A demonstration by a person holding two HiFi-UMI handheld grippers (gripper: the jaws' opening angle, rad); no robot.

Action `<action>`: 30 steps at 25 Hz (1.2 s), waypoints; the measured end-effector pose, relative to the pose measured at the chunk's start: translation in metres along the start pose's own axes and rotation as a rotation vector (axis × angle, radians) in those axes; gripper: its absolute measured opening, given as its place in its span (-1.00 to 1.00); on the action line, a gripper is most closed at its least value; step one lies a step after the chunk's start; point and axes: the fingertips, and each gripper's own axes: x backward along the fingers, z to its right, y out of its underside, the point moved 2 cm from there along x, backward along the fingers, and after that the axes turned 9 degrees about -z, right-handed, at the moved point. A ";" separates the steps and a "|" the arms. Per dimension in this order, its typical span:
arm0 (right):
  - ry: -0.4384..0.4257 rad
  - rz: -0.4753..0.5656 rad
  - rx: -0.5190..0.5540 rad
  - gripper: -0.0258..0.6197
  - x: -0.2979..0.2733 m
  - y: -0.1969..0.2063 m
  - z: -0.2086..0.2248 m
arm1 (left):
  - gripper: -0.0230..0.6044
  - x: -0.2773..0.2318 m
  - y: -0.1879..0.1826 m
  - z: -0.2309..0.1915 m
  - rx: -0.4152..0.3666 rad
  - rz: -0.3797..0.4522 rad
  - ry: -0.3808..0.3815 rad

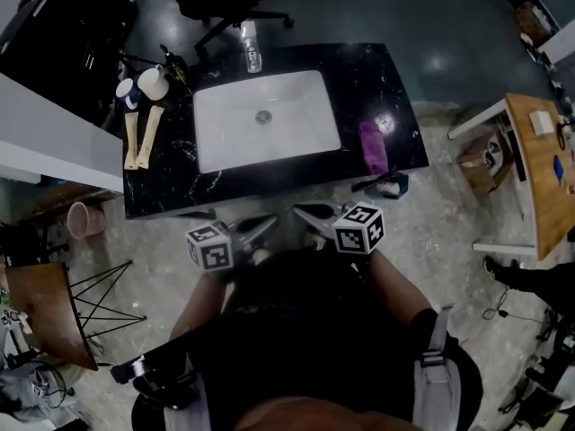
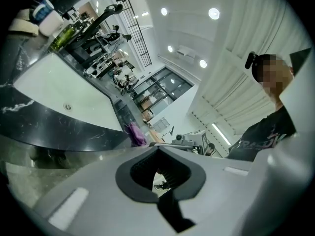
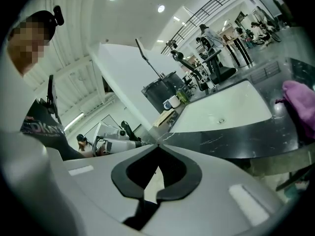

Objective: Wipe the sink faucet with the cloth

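Nearest us, the left gripper [image 1: 268,223] and right gripper [image 1: 300,211] hang just short of the counter [image 1: 162,187]. Both jaws are closed on nothing, tips almost meeting. The purple cloth [image 1: 373,146] lies on the counter right of the sink [image 1: 216,142], long axis near-to-far. The faucet [image 1: 252,48] stands at the far rim, its spout apparently pointing nearward. We judge this fits the cloth awaiting pickup or laid down after wiping, so the next move is unsettled.

We see a black table [image 1: 404,106] veined with white, a plain white sink [image 1: 225,142], a purple cloth [image 1: 373,147], a pale grey mottled floor [image 1: 440,223], and the grey left tongs [image 1: 266,224] and grey right tongs [image 1: 304,212], each bearing a cube of black-and-white square markers.
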 end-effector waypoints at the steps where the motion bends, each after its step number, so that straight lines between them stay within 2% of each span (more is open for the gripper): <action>1: -0.003 0.008 -0.004 -0.88 0.000 -0.002 0.000 | -0.92 0.000 0.000 0.000 -0.001 0.002 0.000; 4: -0.017 0.032 -0.026 -0.88 0.000 -0.010 0.002 | -0.92 0.000 -0.001 -0.001 -0.003 0.005 0.001; 30: -0.038 -0.003 -0.041 -0.89 -0.004 -0.004 0.003 | -0.92 -0.004 0.000 0.000 -0.006 -0.008 -0.019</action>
